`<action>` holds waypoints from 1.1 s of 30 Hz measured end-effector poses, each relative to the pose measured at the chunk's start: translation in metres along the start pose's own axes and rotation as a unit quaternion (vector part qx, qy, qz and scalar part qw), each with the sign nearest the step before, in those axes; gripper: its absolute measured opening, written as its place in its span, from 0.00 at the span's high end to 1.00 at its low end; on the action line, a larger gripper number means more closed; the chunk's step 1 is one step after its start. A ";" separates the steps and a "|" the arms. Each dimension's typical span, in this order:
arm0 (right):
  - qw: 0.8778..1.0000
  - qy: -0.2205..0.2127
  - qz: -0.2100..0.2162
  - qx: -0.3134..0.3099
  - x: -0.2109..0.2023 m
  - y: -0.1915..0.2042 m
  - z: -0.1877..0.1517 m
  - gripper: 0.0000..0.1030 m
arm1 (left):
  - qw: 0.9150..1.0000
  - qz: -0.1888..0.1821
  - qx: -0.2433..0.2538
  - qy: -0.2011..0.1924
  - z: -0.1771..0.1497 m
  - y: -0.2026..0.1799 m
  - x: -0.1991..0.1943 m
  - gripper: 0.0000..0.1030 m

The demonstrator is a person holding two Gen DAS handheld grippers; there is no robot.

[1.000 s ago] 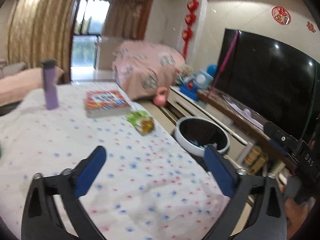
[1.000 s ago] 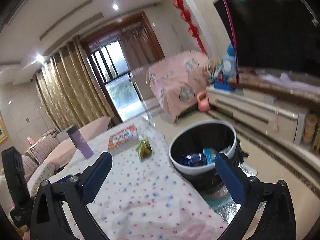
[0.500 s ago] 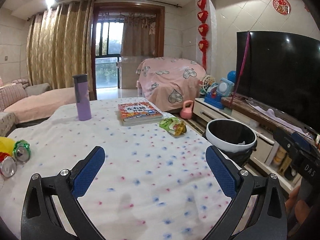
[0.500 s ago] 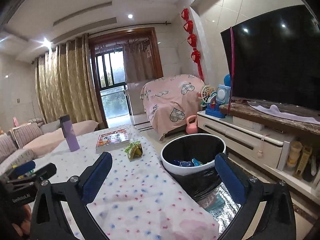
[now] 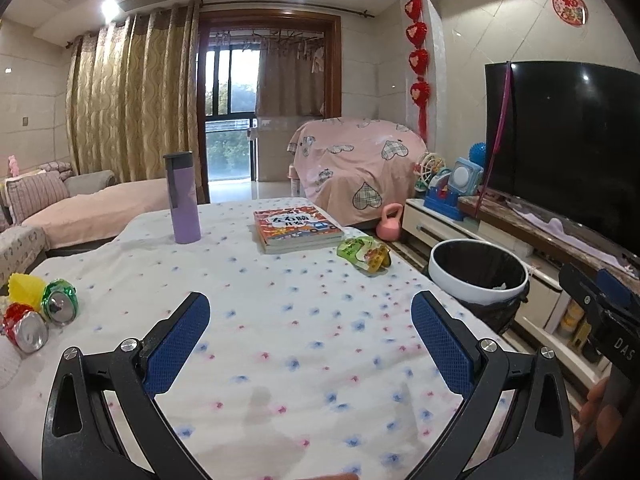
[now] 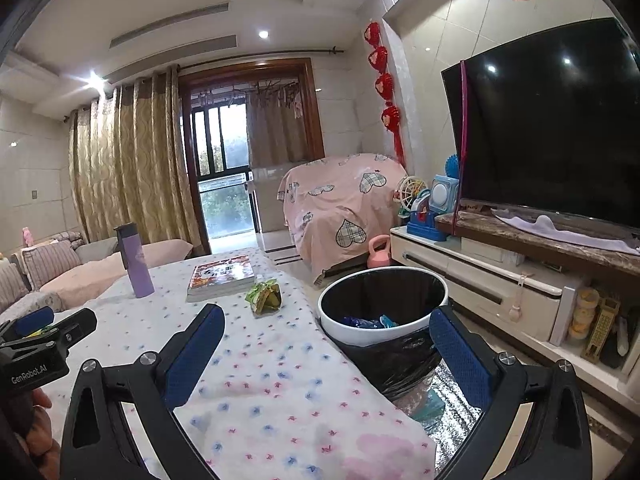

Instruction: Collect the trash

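A green and yellow snack wrapper [image 5: 363, 254] lies near the table's right edge, in front of the book; it also shows in the right wrist view [image 6: 265, 296]. Two crushed cans [image 5: 38, 316] and a yellow cup liner [image 5: 25, 285] lie at the table's left edge. A white-rimmed trash bin [image 5: 478, 274] with a black bag stands on the floor right of the table and holds blue wrappers [image 6: 366, 322]. My left gripper [image 5: 310, 340] is open and empty above the tablecloth. My right gripper [image 6: 326, 348] is open and empty over the table's right edge, next to the bin [image 6: 382, 308].
A purple bottle [image 5: 182, 198] and a book [image 5: 298, 229] stand on the dotted tablecloth [image 5: 280, 320]. A TV [image 5: 560, 136] on a low cabinet [image 6: 500, 288] runs along the right. A pink covered chair [image 5: 356, 172], a kettlebell [image 5: 389, 222] and a sofa [image 5: 60, 208] lie beyond.
Both grippers have tilted level and pulled back from the bin side. The left view now takes in the cans at the table's left edge. Both stay open.
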State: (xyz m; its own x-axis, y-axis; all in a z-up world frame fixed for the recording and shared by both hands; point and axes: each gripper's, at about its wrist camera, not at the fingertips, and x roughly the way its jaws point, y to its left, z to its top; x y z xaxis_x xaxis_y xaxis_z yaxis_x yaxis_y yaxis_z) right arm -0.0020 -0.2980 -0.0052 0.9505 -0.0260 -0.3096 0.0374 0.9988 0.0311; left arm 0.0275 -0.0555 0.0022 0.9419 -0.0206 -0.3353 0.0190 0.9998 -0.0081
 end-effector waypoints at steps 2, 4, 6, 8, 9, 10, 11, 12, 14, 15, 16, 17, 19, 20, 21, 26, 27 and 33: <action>1.000 0.003 -0.001 0.000 0.000 0.001 0.000 0.00 | 1.000 -0.001 0.003 0.000 -0.001 -0.001 0.000 0.00; 1.000 0.005 -0.001 0.000 0.000 0.000 -0.001 0.00 | 1.000 0.000 0.004 0.000 -0.001 -0.001 -0.001 0.00; 1.000 0.006 0.000 0.000 0.000 0.000 -0.001 0.00 | 1.000 -0.003 0.004 0.000 -0.001 -0.001 -0.001 0.00; 1.000 0.007 0.000 0.000 0.000 0.000 -0.002 0.00 | 1.000 -0.002 0.005 -0.002 -0.001 -0.002 -0.002 0.00; 1.000 0.008 0.000 0.001 0.000 0.000 -0.002 0.00 | 1.000 -0.003 0.005 -0.001 -0.001 -0.002 -0.002 0.00; 1.000 0.008 -0.001 0.002 0.000 0.000 -0.002 0.00 | 1.000 -0.004 0.005 -0.001 -0.002 -0.002 -0.002 0.00; 1.000 0.008 -0.001 0.001 0.000 0.000 -0.002 0.00 | 1.000 -0.004 0.005 -0.002 -0.002 -0.001 -0.002 0.00; 1.000 0.007 0.000 0.001 0.000 0.000 -0.002 0.00 | 1.000 -0.005 0.005 -0.002 -0.002 -0.001 -0.002 0.00; 1.000 0.008 -0.001 0.001 0.000 0.000 -0.002 0.00 | 1.000 -0.004 0.007 -0.002 -0.003 -0.002 -0.002 0.00; 1.000 0.008 -0.001 0.000 0.001 0.000 -0.002 0.00 | 1.000 -0.004 0.007 -0.002 -0.002 -0.002 -0.003 0.00; 1.000 0.008 -0.001 0.001 0.000 0.000 -0.003 0.00 | 1.000 -0.005 0.007 -0.002 -0.003 -0.001 -0.003 0.00; 1.000 0.008 0.000 0.000 0.000 0.000 -0.003 0.00 | 1.000 -0.006 0.006 -0.001 -0.003 -0.001 -0.003 0.00; 1.000 0.009 0.000 -0.001 0.000 0.000 -0.003 0.00 | 1.000 -0.006 0.006 0.001 -0.003 0.000 -0.002 0.00; 1.000 0.009 0.000 -0.001 0.001 0.000 -0.004 0.00 | 1.000 -0.006 0.005 0.002 -0.003 0.000 -0.002 0.00; 1.000 0.009 0.000 -0.001 0.000 0.000 -0.005 0.00 | 1.000 -0.007 0.004 0.002 -0.003 0.000 -0.002 0.00; 1.000 0.010 0.003 0.000 0.001 0.000 -0.006 0.00 | 1.000 -0.008 0.003 0.003 -0.003 0.001 -0.002 0.00; 1.000 0.010 0.002 0.001 0.002 -0.001 -0.006 0.00 | 1.000 -0.008 0.003 0.003 -0.003 0.001 -0.001 0.00; 1.000 0.009 0.003 0.000 0.001 0.000 -0.006 0.00 | 1.000 -0.009 0.004 0.003 -0.004 0.002 -0.001 0.00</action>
State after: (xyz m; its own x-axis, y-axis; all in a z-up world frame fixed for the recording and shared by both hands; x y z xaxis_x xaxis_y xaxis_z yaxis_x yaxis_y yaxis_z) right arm -0.0025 -0.2982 -0.0110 0.9448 -0.0202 -0.3269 0.0327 0.9989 0.0328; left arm 0.0249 -0.0540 -0.0009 0.9395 -0.0384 -0.3403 0.0382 0.9992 -0.0074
